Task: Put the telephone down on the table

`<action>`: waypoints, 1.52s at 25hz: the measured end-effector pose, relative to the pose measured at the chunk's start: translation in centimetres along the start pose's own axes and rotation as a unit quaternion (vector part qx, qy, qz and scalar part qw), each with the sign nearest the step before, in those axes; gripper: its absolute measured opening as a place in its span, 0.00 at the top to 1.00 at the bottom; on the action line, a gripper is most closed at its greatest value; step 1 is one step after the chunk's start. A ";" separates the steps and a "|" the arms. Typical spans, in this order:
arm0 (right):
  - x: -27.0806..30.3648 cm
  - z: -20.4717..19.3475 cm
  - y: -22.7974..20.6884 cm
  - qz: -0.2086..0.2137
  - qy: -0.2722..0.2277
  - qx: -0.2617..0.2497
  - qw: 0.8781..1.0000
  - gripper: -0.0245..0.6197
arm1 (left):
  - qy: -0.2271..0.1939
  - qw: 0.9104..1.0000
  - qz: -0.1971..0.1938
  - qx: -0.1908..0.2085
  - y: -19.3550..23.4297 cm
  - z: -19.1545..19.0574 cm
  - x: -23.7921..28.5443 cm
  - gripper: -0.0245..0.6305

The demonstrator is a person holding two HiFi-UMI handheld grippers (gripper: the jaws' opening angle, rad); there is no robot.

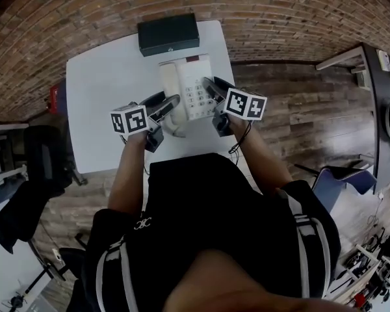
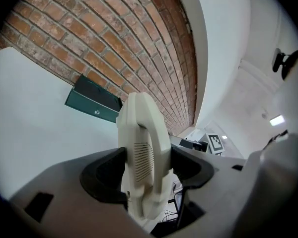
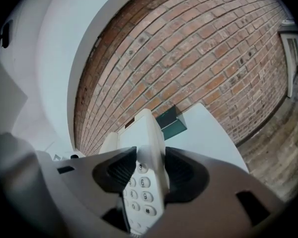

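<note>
The cream telephone (image 1: 190,86), with keypad and handset, is held between both grippers over the white table (image 1: 97,90). My left gripper (image 1: 171,106) is shut on its handset side; in the left gripper view the ribbed handset (image 2: 141,150) fills the gap of the left gripper (image 2: 145,168). My right gripper (image 1: 212,91) is shut on the keypad side, where number keys of the telephone (image 3: 145,133) show between the jaws of the right gripper (image 3: 148,171). I cannot tell whether the telephone's underside touches the table.
A dark green box (image 1: 169,34) lies at the table's far edge against the brick wall (image 1: 260,12); the box (image 2: 93,104) shows beyond the handset, and as a box (image 3: 172,121) past the keypad. Wooden floor (image 1: 312,116) lies right of the table, a dark chair (image 1: 39,168) at its left.
</note>
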State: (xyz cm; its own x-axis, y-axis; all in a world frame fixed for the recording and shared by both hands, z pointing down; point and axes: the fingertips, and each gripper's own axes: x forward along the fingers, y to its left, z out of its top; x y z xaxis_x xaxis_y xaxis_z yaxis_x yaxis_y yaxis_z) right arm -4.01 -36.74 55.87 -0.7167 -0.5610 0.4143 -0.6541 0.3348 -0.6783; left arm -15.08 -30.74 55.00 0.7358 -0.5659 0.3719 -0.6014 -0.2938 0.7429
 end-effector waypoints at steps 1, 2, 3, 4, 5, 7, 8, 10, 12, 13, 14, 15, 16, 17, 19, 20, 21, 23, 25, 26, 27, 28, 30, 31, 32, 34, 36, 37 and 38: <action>0.2 -0.3 -0.7 -0.004 0.002 0.004 1.000 0.71 | 0.004 1.000 -0.001 -0.004 0.4 -0.2 0.5 0.51; 0.5 -0.5 -1.3 -0.008 0.004 0.007 1.000 0.71 | 0.009 1.000 -0.001 -0.007 0.9 -0.5 1.0 0.51; 0.8 -0.7 -2.0 -0.011 0.005 0.009 1.000 0.71 | 0.013 1.000 -0.001 -0.011 1.4 -0.7 1.5 0.51; 1.2 -0.9 -2.6 -0.014 0.007 0.010 1.000 0.71 | 0.017 1.000 -0.002 -0.015 2.0 -0.9 2.0 0.51; 1.5 -1.1 -3.2 -0.017 0.010 0.010 1.000 0.71 | 0.022 1.000 -0.002 -0.019 2.5 -1.1 2.5 0.52; 2.3 -1.6 -4.2 -0.021 0.015 0.009 1.000 0.71 | 0.032 0.999 0.000 -0.025 3.6 -1.5 3.2 0.52; 2.7 -1.8 -4.7 -0.022 0.017 0.011 1.000 0.71 | 0.035 0.999 0.002 -0.027 4.2 -1.6 3.5 0.52; 3.4 -2.2 -5.5 -0.024 0.020 0.017 0.999 0.71 | 0.038 0.999 0.004 -0.033 5.1 -1.9 4.2 0.52; 4.0 -2.5 -6.5 -0.028 0.024 0.019 0.999 0.71 | 0.041 0.998 0.006 -0.039 5.9 -2.2 4.9 0.52; 4.3 -2.7 -7.0 -0.031 0.027 0.019 0.999 0.71 | 0.045 0.998 0.007 -0.042 6.3 -2.4 5.3 0.52; 4.6 -3.0 -7.4 -0.035 0.031 0.018 0.999 0.71 | 0.050 0.998 0.008 -0.045 6.8 -2.7 5.6 0.52; 5.0 -3.2 -7.8 -0.039 0.036 0.018 0.998 0.71 | 0.055 0.997 0.010 -0.049 7.3 -2.9 5.9 0.52; 5.3 -3.4 -8.1 -0.041 0.040 0.019 0.998 0.71 | 0.059 0.997 0.010 -0.052 7.7 -3.1 6.1 0.52; 5.5 -3.7 -8.4 -0.044 0.043 0.021 0.998 0.71 | 0.062 0.996 0.011 -0.055 8.1 -3.3 6.3 0.52; 5.8 -4.1 -8.9 -0.047 0.047 0.025 0.997 0.71 | 0.068 0.996 0.011 -0.059 8.6 -3.6 6.6 0.52; 5.8 -4.3 -9.1 -0.049 0.049 0.029 0.997 0.71 | 0.071 0.996 0.012 -0.060 8.8 -3.8 6.7 0.52; 5.9 -4.5 -9.4 -0.050 0.050 0.032 0.997 0.71 | 0.074 0.995 0.012 -0.061 9.0 -4.0 6.8 0.52; 6.0 -5.0 -9.8 -0.051 0.051 0.041 0.997 0.71 | 0.080 0.995 0.014 -0.061 9.3 -4.2 7.0 0.52; 6.1 -5.4 -10.1 -0.053 0.052 0.051 0.996 0.71 | 0.084 0.995 0.015 -0.061 9.6 -4.3 7.1 0.53; 6.2 -5.5 -10.3 -0.055 0.051 0.056 0.996 0.71 | 0.084 0.994 0.015 -0.063 9.8 -4.3 7.2 0.53; 6.2 -5.6 -10.4 -0.057 0.051 0.059 0.995 0.71 | 0.084 0.994 0.014 -0.066 9.9 -4.3 7.2 0.53; 6.3 -5.7 -10.5 -0.058 0.050 0.061 0.995 0.71 | 0.083 0.994 0.012 -0.070 10.0 -4.2 7.3 0.53; 6.4 -5.6 -10.5 -0.059 0.046 0.062 0.995 0.71 | 0.079 0.994 0.004 -0.074 10.1 -4.1 7.3 0.53; 6.4 -5.6 -10.5 -0.060 0.044 0.062 0.995 0.71 | 0.077 0.994 0.000 -0.075 10.2 -4.1 7.3 0.52; 6.4 -5.6 -10.5 -0.061 0.043 0.061 0.995 0.71 | 0.077 0.994 -0.003 -0.077 10.2 -4.1 7.3 0.52; 6.3 -5.7 -10.6 -0.063 0.040 0.059 0.995 0.70 | 0.078 0.994 -0.006 -0.082 10.3 -4.3 7.4 0.50; 6.3 -5.8 -10.6 -0.065 0.040 0.058 0.995 0.70 | 0.081 0.993 -0.006 -0.083 10.4 -4.5 7.4 0.49; 6.3 -5.8 -10.7 -0.066 0.040 0.058 0.995 0.70 | 0.082 0.993 -0.004 -0.082 10.4 -4.5 7.5 0.49; 6.3 -5.8 -10.7 -0.066 0.041 0.059 0.995 0.70 | 0.082 0.993 -0.002 -0.081 10.4 -4.5 7.5 0.49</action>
State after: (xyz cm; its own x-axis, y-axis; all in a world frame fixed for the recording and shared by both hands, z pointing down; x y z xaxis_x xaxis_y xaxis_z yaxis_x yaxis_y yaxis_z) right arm -2.93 -39.45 69.26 -0.6463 -0.5298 0.5492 -0.7149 0.1685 -0.6787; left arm -14.46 -34.59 68.03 0.7872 -0.4278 0.4441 -0.5497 -0.1603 0.8199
